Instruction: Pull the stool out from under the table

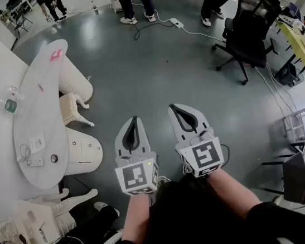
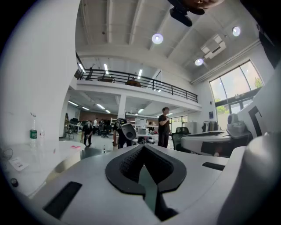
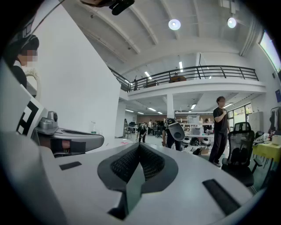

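Observation:
A white oblong table (image 1: 38,115) stands at the left of the head view on two ribbed white pedestals (image 1: 84,150). A white stool (image 1: 70,108) with curved legs is tucked between the pedestals, partly under the tabletop. My left gripper (image 1: 133,120) and right gripper (image 1: 177,108) are held side by side over the grey floor, to the right of the table and apart from the stool. Both are shut with nothing in them. The left gripper view shows its closed jaws (image 2: 143,151) and the tabletop (image 2: 30,160); the right gripper view shows closed jaws (image 3: 139,150).
A black office chair (image 1: 249,26) stands at the upper right by a yellow desk (image 1: 299,41). People stand at the far end, with a cable and power strip (image 1: 175,24) on the floor. A bottle (image 1: 10,105) is on the table. Another person sits at the lower left (image 1: 74,242).

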`<move>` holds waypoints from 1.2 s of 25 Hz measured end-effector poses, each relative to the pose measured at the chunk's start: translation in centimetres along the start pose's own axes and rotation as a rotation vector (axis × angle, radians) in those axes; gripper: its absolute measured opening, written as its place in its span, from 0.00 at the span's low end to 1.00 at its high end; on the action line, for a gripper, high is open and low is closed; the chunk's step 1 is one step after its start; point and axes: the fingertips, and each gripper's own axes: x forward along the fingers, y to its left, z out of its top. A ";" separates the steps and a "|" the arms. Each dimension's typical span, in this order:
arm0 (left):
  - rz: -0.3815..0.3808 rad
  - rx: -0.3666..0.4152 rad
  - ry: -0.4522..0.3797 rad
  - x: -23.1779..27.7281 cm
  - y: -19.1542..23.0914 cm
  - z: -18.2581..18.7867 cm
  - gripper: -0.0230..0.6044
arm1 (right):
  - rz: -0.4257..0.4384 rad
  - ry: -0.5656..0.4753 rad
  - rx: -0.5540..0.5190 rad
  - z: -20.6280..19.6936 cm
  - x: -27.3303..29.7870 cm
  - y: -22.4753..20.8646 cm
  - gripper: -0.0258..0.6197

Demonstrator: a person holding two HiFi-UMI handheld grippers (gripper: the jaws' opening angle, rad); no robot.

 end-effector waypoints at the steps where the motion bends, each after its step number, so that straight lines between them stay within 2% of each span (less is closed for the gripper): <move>1: 0.000 -0.003 0.001 -0.1 0.1 -0.1 0.05 | 0.000 0.000 0.002 -0.1 0.0 0.1 0.05; 10: -0.018 -0.010 0.029 0.2 -0.3 -1.6 0.05 | -0.027 0.047 0.064 -1.8 -0.4 0.1 0.05; 13: -0.004 -0.012 0.049 1.1 0.4 -2.4 0.05 | -0.011 0.059 0.076 -2.7 0.9 0.1 0.05; 19: 0.060 0.026 0.076 4.7 3.0 -2.6 0.05 | 0.051 0.046 0.103 -3.5 6.6 -1.5 0.05; 26: 0.132 0.063 0.065 11.5 5.0 -0.5 0.05 | 0.121 0.002 0.123 -2.0 14.4 -5.4 0.05; 30: 0.171 0.068 0.085 15.2 5.5 -0.5 0.05 | 0.168 -0.009 0.134 -2.3 17.6 -7.9 0.05</move>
